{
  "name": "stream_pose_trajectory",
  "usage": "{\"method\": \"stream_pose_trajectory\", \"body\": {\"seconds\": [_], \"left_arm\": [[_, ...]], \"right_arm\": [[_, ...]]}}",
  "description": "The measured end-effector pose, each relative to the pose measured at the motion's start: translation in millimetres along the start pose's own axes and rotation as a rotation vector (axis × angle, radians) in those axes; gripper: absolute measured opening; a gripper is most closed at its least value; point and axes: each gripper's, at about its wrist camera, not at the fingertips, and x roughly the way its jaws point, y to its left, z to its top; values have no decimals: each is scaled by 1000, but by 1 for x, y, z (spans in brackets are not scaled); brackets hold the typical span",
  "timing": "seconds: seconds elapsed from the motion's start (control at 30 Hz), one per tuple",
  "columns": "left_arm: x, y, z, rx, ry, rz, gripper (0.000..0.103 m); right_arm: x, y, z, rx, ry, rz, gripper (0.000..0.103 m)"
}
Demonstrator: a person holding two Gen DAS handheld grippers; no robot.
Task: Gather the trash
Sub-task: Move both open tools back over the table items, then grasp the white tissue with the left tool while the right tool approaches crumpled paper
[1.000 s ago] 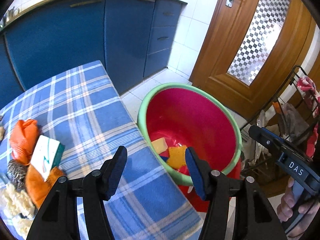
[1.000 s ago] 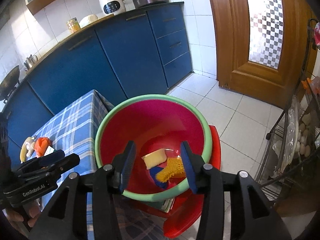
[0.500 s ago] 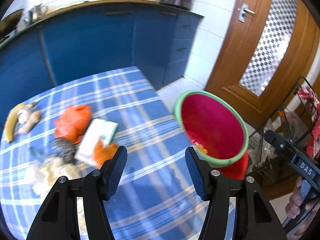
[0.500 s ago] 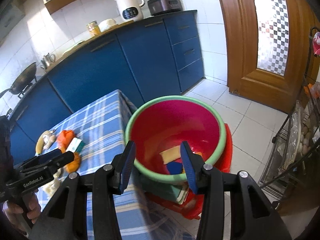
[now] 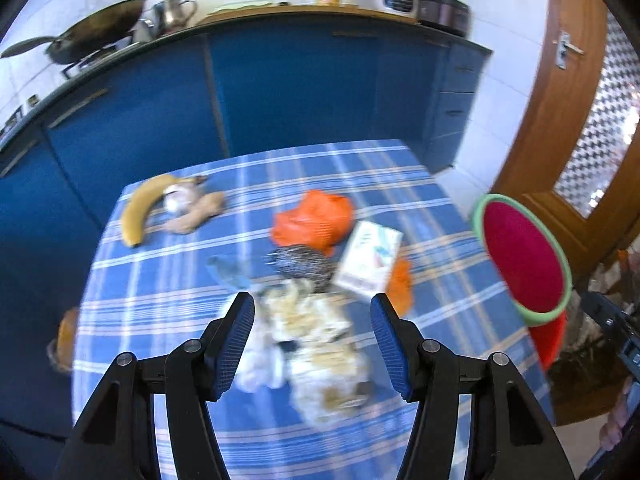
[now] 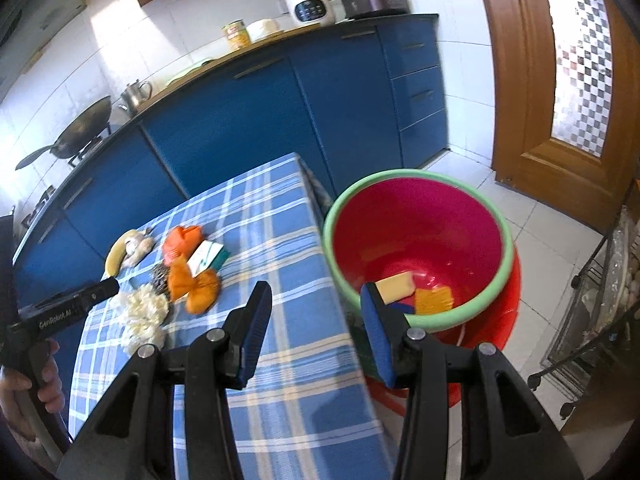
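The left tongs (image 5: 312, 340) stand wide with nothing gripped, over a crumpled heap of white and beige paper scraps (image 5: 316, 344) on the blue plaid cloth of the table (image 5: 168, 280). Past the heap lie a dark speckled wad (image 5: 298, 260), a small white carton (image 5: 370, 258), a crumpled orange plastic bag (image 5: 314, 220) and, further off, a yellow banana (image 5: 140, 210). The right tongs (image 6: 316, 330) are likewise parted and empty above the table's edge. Just beside the table stands a red plastic tub with a green rim (image 6: 424, 236), holding a yellow sponge (image 6: 396, 286).
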Motion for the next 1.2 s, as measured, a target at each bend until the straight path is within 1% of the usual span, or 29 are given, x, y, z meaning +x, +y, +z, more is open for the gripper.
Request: {"method": "stream_pose_trajectory", "body": {"seconds": [0.13, 0.27, 0.53, 0.7, 0.83, 0.97, 1.0, 1.07, 1.17, 1.2], "left_arm": [[11, 23, -5, -28, 24, 41, 62], [25, 38, -14, -50, 50, 55, 62], [51, 52, -30, -77, 108, 36, 62], [64, 60, -38, -98, 125, 26, 62], [70, 65, -41, -112, 125, -1, 61], [74, 64, -42, -106, 122, -39, 49], [75, 63, -43, -105, 125, -52, 42], [76, 63, -45, -107, 129, -77, 33], [73, 64, -47, -103, 112, -60, 24], [71, 65, -47, -100, 104, -45, 24]], "right_arm": [[4, 10, -7, -7, 18, 17, 47], [7, 18, -13, -14, 33, 23, 47], [17, 26, -24, -7, 70, 21, 47], [25, 30, -31, 3, 96, 25, 47], [33, 34, -35, 5, 117, 22, 47], [38, 38, -38, 2, 131, 21, 47], [39, 40, -39, 1, 135, 22, 47], [41, 43, -40, -1, 143, 24, 47], [44, 50, -42, -15, 154, 27, 47], [45, 53, -43, -21, 159, 29, 47]]}}
